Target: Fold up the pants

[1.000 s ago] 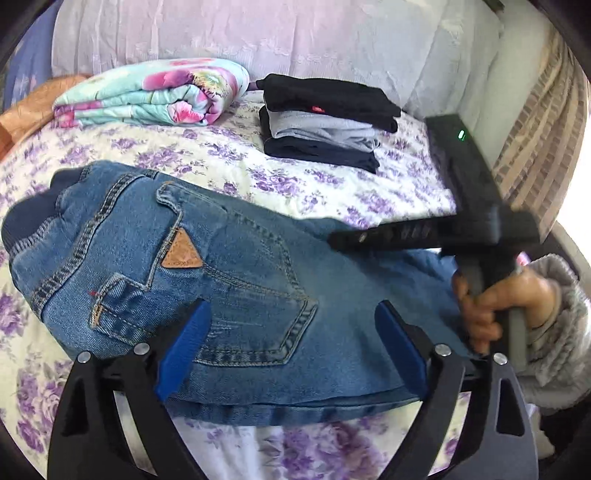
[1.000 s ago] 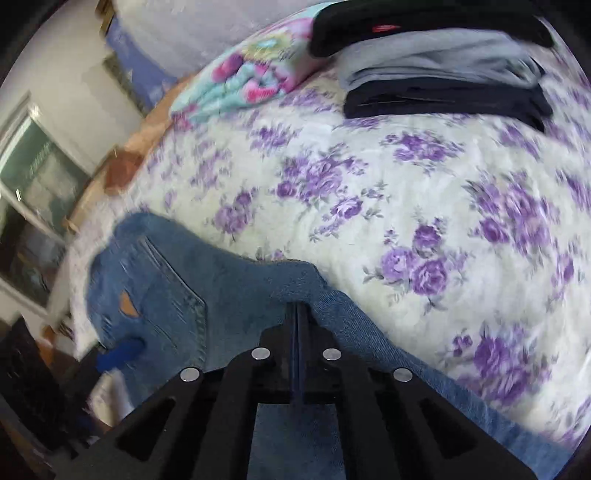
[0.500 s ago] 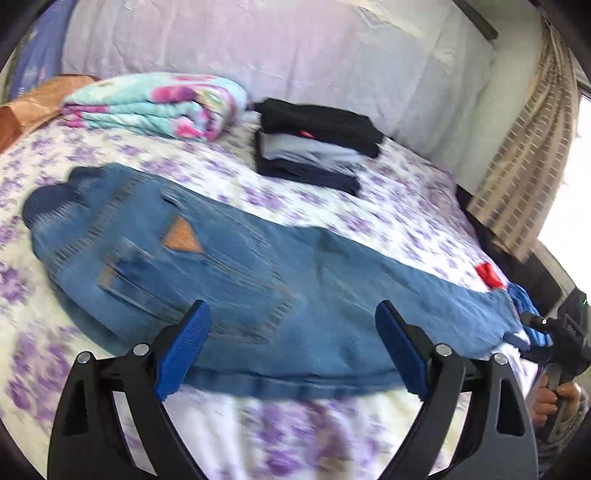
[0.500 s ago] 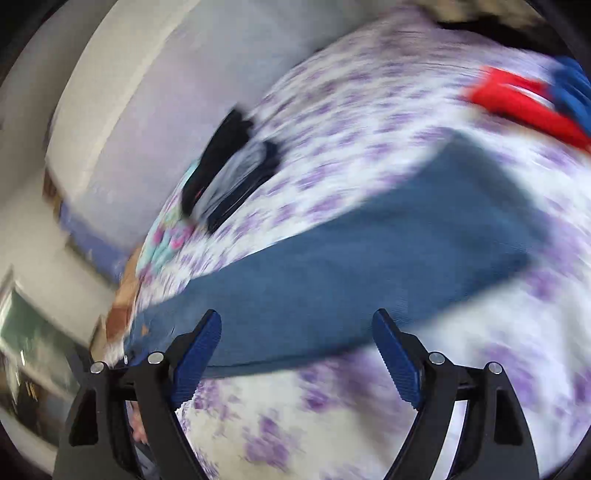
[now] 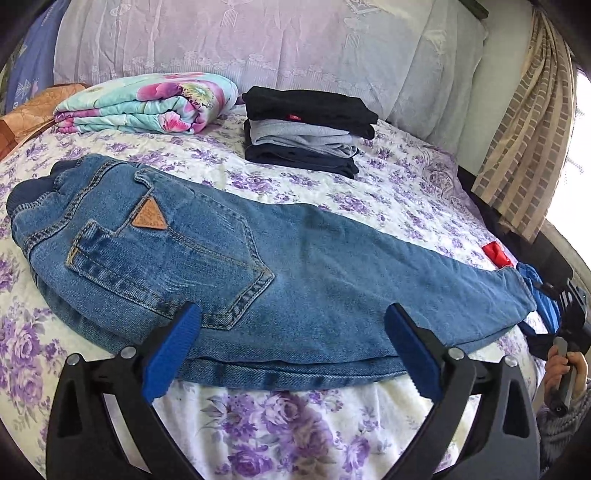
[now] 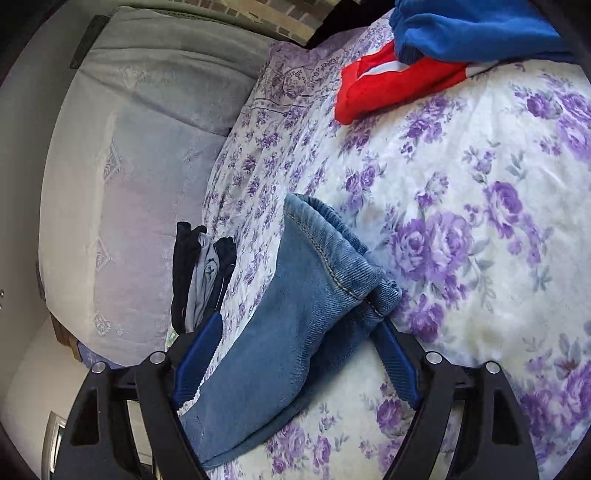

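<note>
Blue jeans [image 5: 303, 266] lie folded lengthwise across the bed, waistband at the left and leg ends at the right. My left gripper [image 5: 291, 350] hovers over their near edge; its jaws are opening wide and the pads touch nothing. In the right wrist view the leg hem [image 6: 332, 258] lies between the fingers of my right gripper [image 6: 299, 354]. Those jaws are closing, and the pads stand beside the denim without pressing it. A hand [image 5: 565, 369] holds that gripper at the far right of the left wrist view.
A stack of folded dark and grey clothes [image 5: 306, 136] and a folded floral blanket [image 5: 147, 103] sit near the headboard. A red garment [image 6: 388, 88] and a blue one [image 6: 472, 29] lie beyond the hem. A curtain [image 5: 524, 147] hangs past the bed's right edge.
The right gripper was shut on the denim near the seat. It swept right, drawing the legs out flat, opened, and rolled to straddle the hem. The left gripper drifted slightly.
</note>
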{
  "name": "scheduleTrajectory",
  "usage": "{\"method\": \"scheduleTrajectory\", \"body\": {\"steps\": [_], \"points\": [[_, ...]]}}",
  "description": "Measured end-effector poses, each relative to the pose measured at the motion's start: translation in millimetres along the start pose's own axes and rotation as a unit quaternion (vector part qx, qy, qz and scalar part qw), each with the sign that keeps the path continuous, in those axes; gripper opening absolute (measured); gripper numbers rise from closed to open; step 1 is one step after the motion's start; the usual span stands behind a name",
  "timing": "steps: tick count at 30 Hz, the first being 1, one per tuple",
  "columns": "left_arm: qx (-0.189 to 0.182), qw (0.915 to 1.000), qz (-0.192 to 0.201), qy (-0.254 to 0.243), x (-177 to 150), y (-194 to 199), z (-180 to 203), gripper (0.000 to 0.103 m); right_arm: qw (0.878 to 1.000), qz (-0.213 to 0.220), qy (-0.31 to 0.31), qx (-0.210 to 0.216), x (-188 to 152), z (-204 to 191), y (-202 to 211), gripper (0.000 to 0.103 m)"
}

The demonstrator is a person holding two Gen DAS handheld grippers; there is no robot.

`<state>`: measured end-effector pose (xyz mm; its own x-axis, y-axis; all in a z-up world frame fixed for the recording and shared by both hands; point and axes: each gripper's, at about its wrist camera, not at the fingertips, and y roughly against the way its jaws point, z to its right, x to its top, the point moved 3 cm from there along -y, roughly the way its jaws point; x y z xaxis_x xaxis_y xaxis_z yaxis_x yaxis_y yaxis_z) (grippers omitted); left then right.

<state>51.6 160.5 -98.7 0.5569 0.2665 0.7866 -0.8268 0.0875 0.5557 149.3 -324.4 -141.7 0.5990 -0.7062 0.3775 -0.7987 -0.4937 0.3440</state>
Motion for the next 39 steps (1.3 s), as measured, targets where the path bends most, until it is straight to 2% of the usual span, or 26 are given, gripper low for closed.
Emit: {"method": "scheduleTrajectory", "body": {"steps": [1,2,3,4,5,8,10,12,14,18,19,20,21,23,25,27,28,29,30,31,32,34,35,37,38,39], "points": [[-0.001,1.0000,0.000,-0.001,0,0,0,0.098,1.000,0.000,0.006,0.008,4,4,2,0.058],[-0.003,1.0000,0.001,0.001,-1,1,0,0.098,1.000,-0.002,0.001,0.015,5,10,2,0.045],[-0.006,1.0000,0.002,0.003,0,1,-1,0.098,0.999,-0.009,-0.022,0.028,5,25,10,0.022],[-0.011,0.9999,0.004,0.006,0,2,-3,0.098,0.998,-0.012,-0.044,0.036,6,34,9,0.015],[-0.014,0.9999,0.004,0.008,0,2,-3,0.098,0.998,-0.010,-0.052,0.040,6,38,10,0.015],[-0.021,0.9996,0.007,0.017,1,6,-7,0.098,0.999,0.016,0.040,0.008,7,0,15,0.014],[-0.024,0.9989,0.020,0.034,3,16,-13,0.098,0.992,0.025,0.125,-0.006,4,-42,15,0.015],[-0.023,0.9978,0.039,0.048,4,30,-22,0.098,0.976,0.030,0.217,-0.020,-6,-88,11,0.015],[-0.003,0.9963,0.062,0.059,6,47,-36,0.098,0.951,0.033,0.307,-0.031,-24,-132,2,0.014],[0.024,0.9918,0.077,0.099,4,70,-75,0.098,0.884,0.021,0.467,-0.025,-91,-212,-27,0.014],[0.026,0.9904,0.081,0.109,3,74,-84,0.098,0.866,0.015,0.500,-0.021,-112,-226,-36,0.014],[0.029,0.9876,0.086,0.128,0,79,-97,0.098,0.852,0.010,0.522,-0.019,-128,-235,-43,0.014],[0.030,0.9855,0.089,0.142,-3,82,-106,0.098,0.833,-0.001,0.553,-0.018,-151,-245,-54,0.014],[0.024,0.9809,0.086,0.173,-11,84,-125,0.098,0.797,-0.034,0.602,-0.024,-193,-252,-76,0.014],[0.018,0.9784,0.080,0.190,-20,84,-137,0.098,0.753,-0.080,0.652,-0.047,-237,-242,-104,0.014],[0.016,0.9804,0.081,0.179,-21,83,-138,0.098,0.710,-0.152,0.683,-0.085,-271,-218,-131,0.016],[0.018,0.9821,0.081,0.170,-22,83,-136,0.098,0.686,-0.154,0.705,-0.097,-280,-212,-133,0.018],[0.022,0.9836,0.077,0.161,-21,81,-134,0.098,0.671,-0.141,0.721,-0.099,-284,-214,-127,0.018],[0.025,0.9844,0.074,0.158,-21,80,-134,0.098,0.669,-0.146,0.722,-0.097,-284,-218,-122,0.023],[0.027,0.9848,0.071,0.156,-21,78,-134,0.098,0.672,-0.158,0.718,-0.088,-280,-221,-117,0.031],[0.028,0.9849,0.068,0.157,-20,76,-135,0.098,0.679,-0.170,0.710,-0.072,-276,-225,-110,0.036],[0.028,0.9848,0.065,0.159,-19,73,-135,0.098,0.700,-0.181,0.690,-0.027,-266,-238,-88,0.059],[0.027,0.9847,0.064,0.160,-20,73,-135,0.098,0.717,-0.182,0.673,-0.003,-258,-245,-79,0.062],[0.028,0.9844,0.061,0.163,-19,72,-136,0.098,0.767,-0.159,0.622,0.019,-230,-261,-72,0.067],[0.030,0.9841,0.058,0.165,-19,72,-136,0.098,0.796,-0.140,0.589,0.018,-212,-267,-76,0.069],[0.032,0.9837,0.056,0.168,-18,71,-136,0.098,0.812,-0.123,0.571,0.000,-199,-266,-86,0.073]]}}
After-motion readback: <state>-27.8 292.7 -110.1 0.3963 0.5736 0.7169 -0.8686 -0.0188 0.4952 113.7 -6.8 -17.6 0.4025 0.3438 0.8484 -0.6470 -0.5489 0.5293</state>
